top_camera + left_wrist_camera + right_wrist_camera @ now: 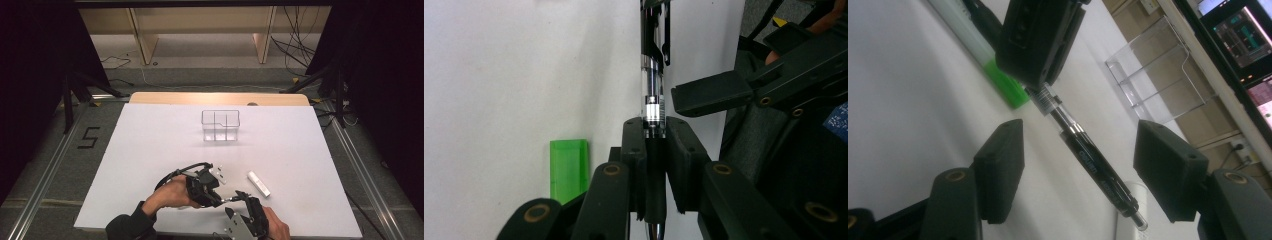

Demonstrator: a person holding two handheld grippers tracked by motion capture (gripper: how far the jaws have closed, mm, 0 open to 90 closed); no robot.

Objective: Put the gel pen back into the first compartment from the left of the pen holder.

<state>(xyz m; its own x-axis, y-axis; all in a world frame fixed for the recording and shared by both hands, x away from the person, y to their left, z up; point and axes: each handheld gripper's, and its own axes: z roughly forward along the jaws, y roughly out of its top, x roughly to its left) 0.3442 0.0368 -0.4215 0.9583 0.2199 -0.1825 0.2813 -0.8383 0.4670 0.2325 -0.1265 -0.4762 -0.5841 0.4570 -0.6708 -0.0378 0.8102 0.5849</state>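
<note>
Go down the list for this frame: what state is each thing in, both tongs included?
Left tongs: shut on the pen.
Right tongs: open, jaws on either side of the pen, not touching it.
Pen: held off the table by one end.
Green-capped marker: lying flat on the table.
Clear organizer: upright, empty.
White object: lying flat, untouched.

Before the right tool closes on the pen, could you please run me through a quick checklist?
1. Left tool shut on the pen: ok.
2. Right tool open, one jaw on each side of the pen's barrel: ok.
3. Right tool's jaws touching the pen: not yet, gaps on both sides; ok.
4. Green-capped marker lies on the table behind the left tool, apart from the pen: ok.
5. Clear organiser stands upright farther back, well away: ok.
6. Pen's cap on or off: cannot tell.
</note>
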